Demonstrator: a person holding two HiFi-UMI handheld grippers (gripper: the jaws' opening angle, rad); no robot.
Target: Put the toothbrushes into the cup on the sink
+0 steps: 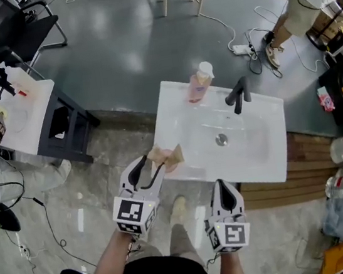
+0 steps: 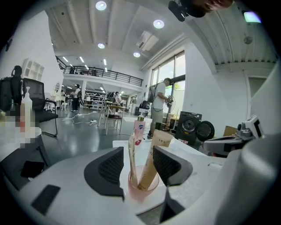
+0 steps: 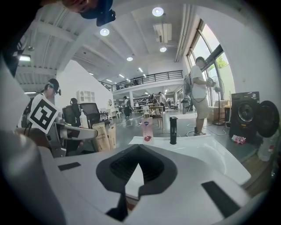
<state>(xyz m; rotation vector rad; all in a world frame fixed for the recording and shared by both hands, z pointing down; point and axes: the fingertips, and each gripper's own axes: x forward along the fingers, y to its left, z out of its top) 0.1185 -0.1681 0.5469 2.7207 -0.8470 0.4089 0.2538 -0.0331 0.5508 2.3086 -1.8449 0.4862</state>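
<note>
A pink see-through cup (image 1: 170,165) stands on the front left corner of the white sink (image 1: 268,151). Two beige toothbrush packs (image 1: 161,155) lean upright inside it. My left gripper (image 1: 151,166) is open right at the cup. In the left gripper view the cup (image 2: 142,190) and its two packs (image 2: 154,163) sit between and just beyond the spread jaws of the left gripper (image 2: 137,166), and the pads touch neither. My right gripper (image 1: 221,187) hangs shut and empty at the sink's front edge; the right gripper view shows the right gripper (image 3: 139,166) with its jaws together.
A pink soap bottle (image 1: 199,83) and a black faucet (image 1: 239,95) stand at the sink's back edge, with the drain (image 1: 222,139) in the basin. A white side table (image 1: 23,116) is off to the left. Wooden planks (image 1: 314,164) and clutter lie right.
</note>
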